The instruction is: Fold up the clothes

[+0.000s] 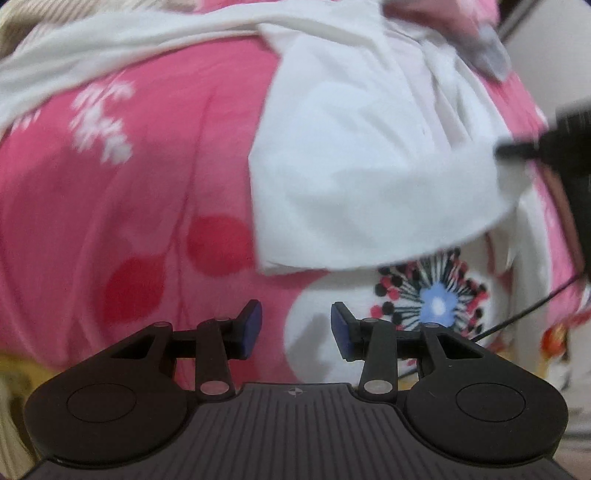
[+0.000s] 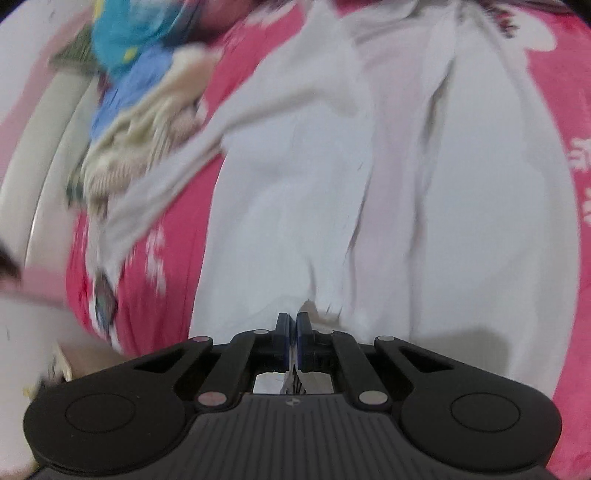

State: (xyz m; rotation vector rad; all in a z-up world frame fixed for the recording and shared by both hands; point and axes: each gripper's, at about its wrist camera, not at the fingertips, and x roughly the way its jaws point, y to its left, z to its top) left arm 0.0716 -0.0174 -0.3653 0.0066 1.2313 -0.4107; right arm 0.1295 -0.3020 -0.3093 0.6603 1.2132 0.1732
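A white garment (image 1: pixel 369 155) lies on a pink flowered bedspread (image 1: pixel 129 206), one sleeve stretched off to the left. My left gripper (image 1: pixel 295 328) hovers open just short of the garment's near corner, with nothing between its blue pads. At the right edge of the left wrist view, the black right gripper (image 1: pixel 517 149) reaches the garment's side. In the right wrist view the same white garment (image 2: pixel 388 184) fills the middle, and my right gripper (image 2: pixel 293 339) is shut on its near edge, with cloth pinched between the pads.
A heap of other clothes (image 2: pixel 136 96), blue, turquoise and beige, lies at the upper left of the right wrist view. A beige ribbed fabric (image 1: pixel 44 14) shows at the top left of the left wrist view. A thin black cable (image 1: pixel 524 314) trails at the right.
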